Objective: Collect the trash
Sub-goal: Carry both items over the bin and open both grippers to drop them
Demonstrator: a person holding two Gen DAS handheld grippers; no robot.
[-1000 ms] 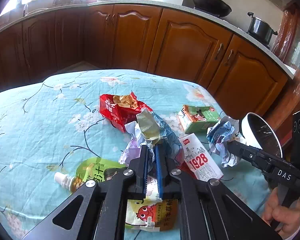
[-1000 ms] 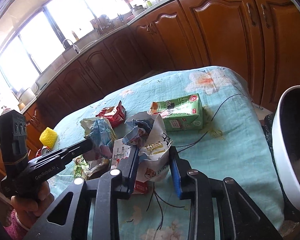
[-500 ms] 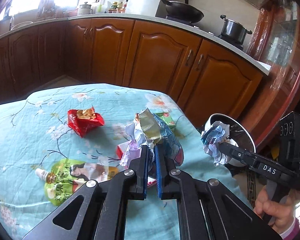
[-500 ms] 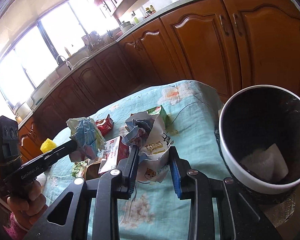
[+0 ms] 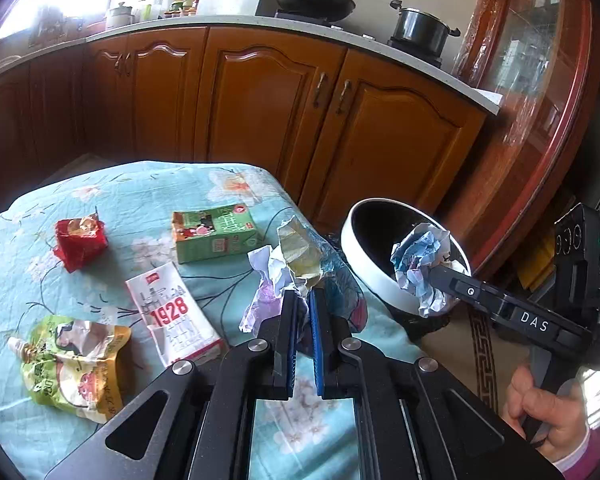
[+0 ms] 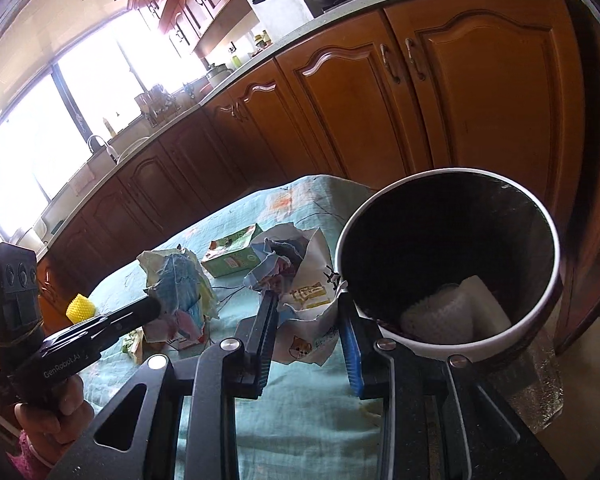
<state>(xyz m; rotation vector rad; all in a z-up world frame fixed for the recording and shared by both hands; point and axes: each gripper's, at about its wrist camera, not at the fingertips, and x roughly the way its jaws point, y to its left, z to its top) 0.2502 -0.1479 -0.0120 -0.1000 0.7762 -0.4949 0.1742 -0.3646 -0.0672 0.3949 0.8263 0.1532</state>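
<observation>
Kitchen, wooden cabinets (image 5: 260, 112); floral tablecloth (image 5: 100, 200) strewn with litter. Left gripper (image 5: 303, 300) clenched on crumpled wrapper wad (image 5: 296, 264), table edge. Right gripper (image 6: 306, 304) grasping crumpled paper wad (image 6: 304, 272), beside white-rimmed trash bin (image 6: 452, 346) at 3 o'clock. Green carton (image 5: 214, 234), red packet (image 5: 78, 240) at 11 o'clock.

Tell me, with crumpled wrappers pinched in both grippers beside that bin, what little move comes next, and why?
Probably carry the right gripper over the bin and let go: its wrapper hangs just short of the rim, and the bin's mouth is open.
</observation>
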